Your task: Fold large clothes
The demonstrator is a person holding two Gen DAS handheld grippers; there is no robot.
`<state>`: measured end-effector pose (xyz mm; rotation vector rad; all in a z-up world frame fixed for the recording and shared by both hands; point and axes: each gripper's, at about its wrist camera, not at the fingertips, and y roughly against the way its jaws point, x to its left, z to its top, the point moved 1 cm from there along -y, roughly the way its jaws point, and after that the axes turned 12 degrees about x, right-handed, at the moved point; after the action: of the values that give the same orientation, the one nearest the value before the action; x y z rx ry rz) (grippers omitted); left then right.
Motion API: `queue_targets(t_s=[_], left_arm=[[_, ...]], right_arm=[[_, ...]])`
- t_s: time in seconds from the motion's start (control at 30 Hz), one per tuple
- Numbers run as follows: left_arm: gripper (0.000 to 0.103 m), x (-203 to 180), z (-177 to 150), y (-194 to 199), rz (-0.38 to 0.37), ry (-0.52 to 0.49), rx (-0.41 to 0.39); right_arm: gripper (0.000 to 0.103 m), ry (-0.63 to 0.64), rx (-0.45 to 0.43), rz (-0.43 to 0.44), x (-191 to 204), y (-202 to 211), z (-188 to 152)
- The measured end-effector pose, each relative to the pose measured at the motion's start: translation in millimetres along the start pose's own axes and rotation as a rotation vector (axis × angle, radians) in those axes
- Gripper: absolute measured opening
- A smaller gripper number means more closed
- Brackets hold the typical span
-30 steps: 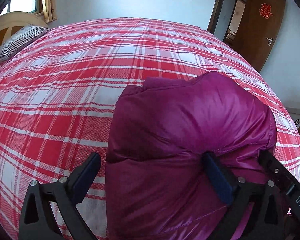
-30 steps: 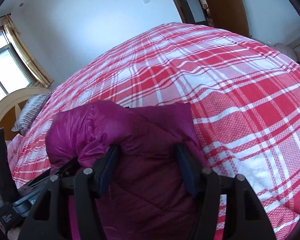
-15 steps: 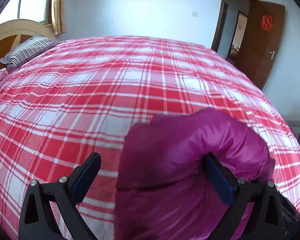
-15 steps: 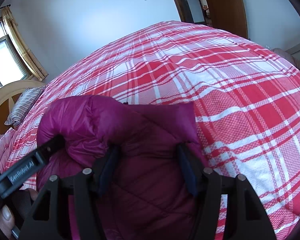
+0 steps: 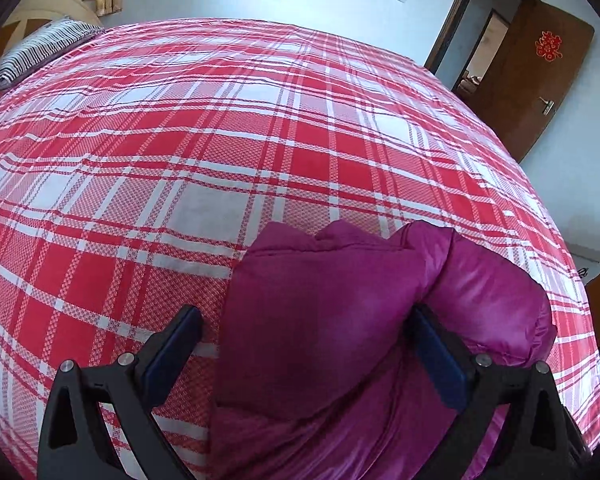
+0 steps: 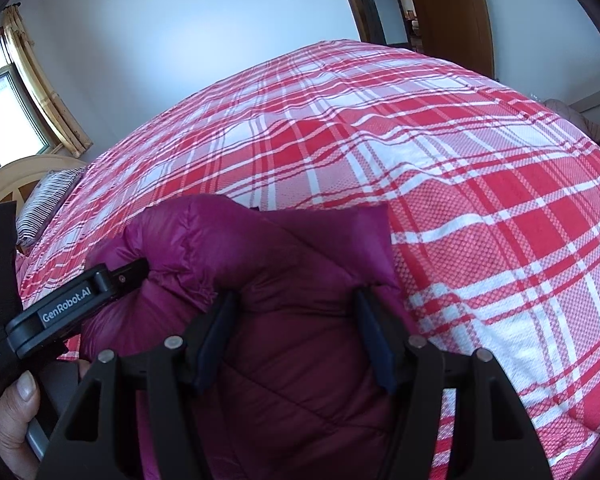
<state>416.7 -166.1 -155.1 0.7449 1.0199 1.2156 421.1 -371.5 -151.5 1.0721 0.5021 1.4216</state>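
Note:
A magenta puffy down jacket (image 5: 340, 320) lies folded in a thick bundle on the red and white plaid bed cover (image 5: 220, 140). My left gripper (image 5: 304, 344) is open wide; its right finger presses against the jacket's folded layers, its left finger hangs over bare cover. In the right wrist view the jacket (image 6: 284, 272) fills the space between my right gripper's (image 6: 296, 332) fingers, which stand apart with padded fabric between them. The left gripper's body (image 6: 68, 308) shows at the jacket's left side there.
A striped pillow (image 5: 36, 52) and a wooden headboard (image 5: 40, 4) are at the far left end of the bed. A brown door (image 5: 540, 76) stands open at the far right. A window with yellow curtains (image 6: 24, 92) is on the left wall.
Both grippers have drawn back and down from the jacket, which now sits lower in both views. The left gripper stays open; the right gripper's fingers keep the same gap.

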Motion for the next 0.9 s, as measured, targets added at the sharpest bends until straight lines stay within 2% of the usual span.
queue_targets(t_s=[0.17, 0.3, 0.9], left_arm=[[0.102, 0.8, 0.8, -1.4, -0.001, -0.001, 0.001], [0.102, 1.0, 1.1, -1.9, 0.002, -0.002, -0.001], [0.102, -0.2, 1.1, -3.0, 0.013, -0.006, -0.004]], right_arm=[[0.065, 0.013, 0.016, -0.027, 3.0, -2.7, 1.0], [0.065, -0.002, 0.017, 0.006, -2.3, -3.6, 1.1], [0.067, 0.057, 0.041, -0.111, 11.6, -10.2, 2.4]])
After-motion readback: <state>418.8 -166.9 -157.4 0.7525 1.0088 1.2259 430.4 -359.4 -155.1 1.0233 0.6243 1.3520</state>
